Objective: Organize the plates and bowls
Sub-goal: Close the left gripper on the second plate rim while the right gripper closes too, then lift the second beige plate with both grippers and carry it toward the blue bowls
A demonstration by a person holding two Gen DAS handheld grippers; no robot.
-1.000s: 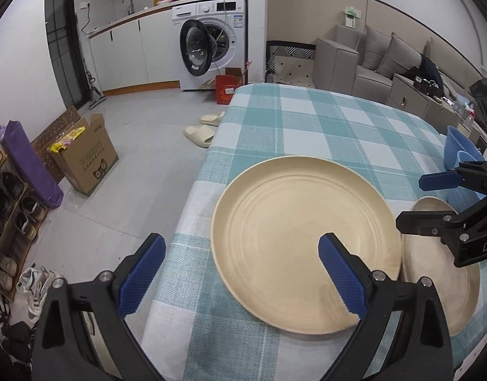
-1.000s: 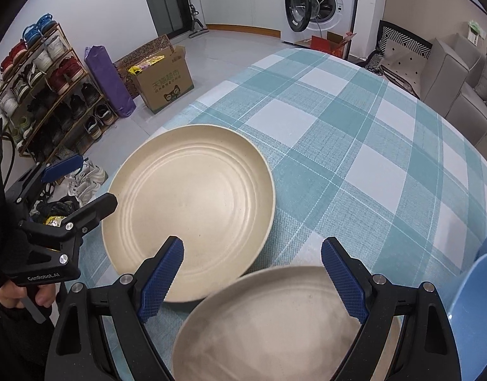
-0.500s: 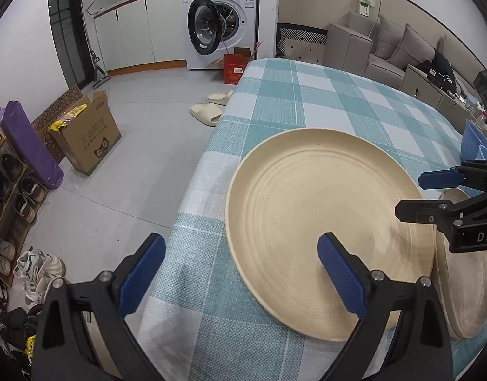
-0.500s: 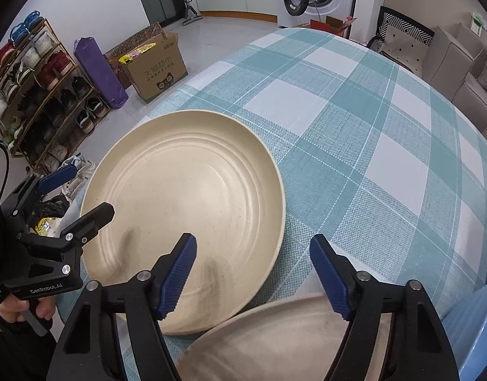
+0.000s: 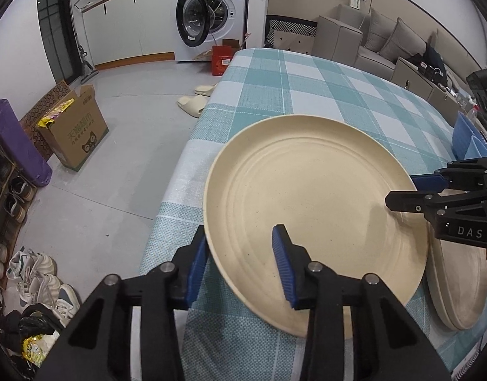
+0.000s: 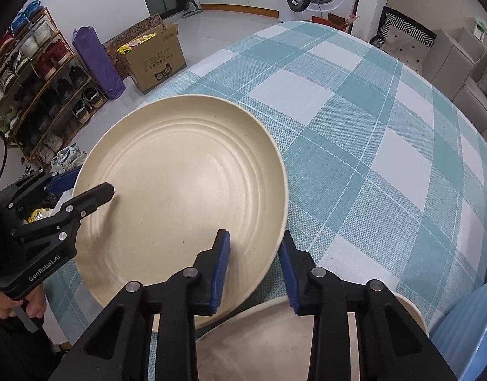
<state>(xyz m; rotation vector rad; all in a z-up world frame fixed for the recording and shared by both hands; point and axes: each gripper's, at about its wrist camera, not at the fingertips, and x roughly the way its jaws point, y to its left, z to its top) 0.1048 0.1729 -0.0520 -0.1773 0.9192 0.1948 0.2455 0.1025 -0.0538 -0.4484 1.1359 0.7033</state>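
A large cream plate [image 5: 307, 197] [image 6: 186, 190] lies near the left edge of the checked table [image 5: 307, 89]. My left gripper [image 5: 240, 263] straddles its near-left rim, one pad outside and one over the plate's inside. Its jaws are closing and still stand a little apart from the rim. My right gripper [image 6: 253, 268] straddles the opposite rim. Its jaws are also closing and sit tight on that rim. A smaller cream plate [image 5: 459, 285] [image 6: 275, 343] lies beside the large one, under the right gripper. Blue bowls [image 5: 465, 139] stand further right.
The table's left edge drops to grey floor with a cardboard box [image 5: 72, 133], slippers [image 5: 192, 104] and a shoe rack [image 6: 30, 89]. A washing machine [image 5: 205, 16] and a sofa [image 5: 386, 41] stand at the back. A hand [image 6: 8, 304] holds the left gripper.
Both grippers have sunk toward the large plate. Their jaws went from wide open to narrow, one pair around each side of its rim.
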